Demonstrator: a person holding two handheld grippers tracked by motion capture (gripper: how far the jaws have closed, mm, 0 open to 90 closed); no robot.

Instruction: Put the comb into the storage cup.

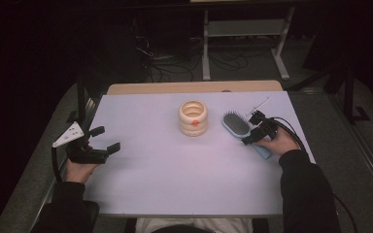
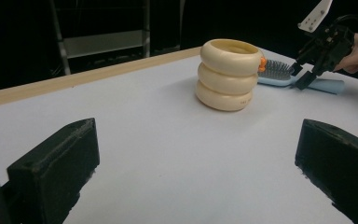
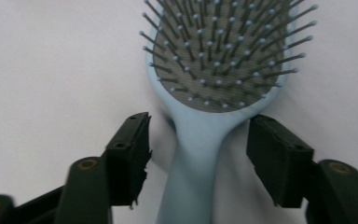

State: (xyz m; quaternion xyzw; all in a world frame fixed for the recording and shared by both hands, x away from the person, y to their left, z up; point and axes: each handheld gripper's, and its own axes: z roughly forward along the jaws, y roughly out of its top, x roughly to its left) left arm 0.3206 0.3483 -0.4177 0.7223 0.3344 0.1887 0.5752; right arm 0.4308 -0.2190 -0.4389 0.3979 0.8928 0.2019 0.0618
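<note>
Hairbrush: the light blue hairbrush [image 3: 200, 135] is lying flat on the bench [image 1: 150, 170], bristles facing up, at the right side, just beside the cream holder.
Handle: its handle is pointing toward the person; in the right gripper view the neck, where the handle is meeting the bristle pad, is sitting between the two jaws.
Right gripper: the right gripper [image 1: 254, 130] is reaching over the neck of the brush; its jaws are standing open, one on each side, with a gap to the plastic on both sides, so it is gripping nothing yet.
Holder: the cream holder [image 1: 193, 118], shaped like three stacked rings with a small orange part on its side, is standing upright near the middle of the bench; its top is open and I cannot tell what is inside.
Left gripper: the left gripper [image 1: 98, 145] is waiting well apart at the left edge, jaws wide open and empty.
Progress: I am judging that the work is only at the beginning; the approach looks finished, while closing on the neck, lifting, and probably bringing the brush to the holder are remaining.
</note>
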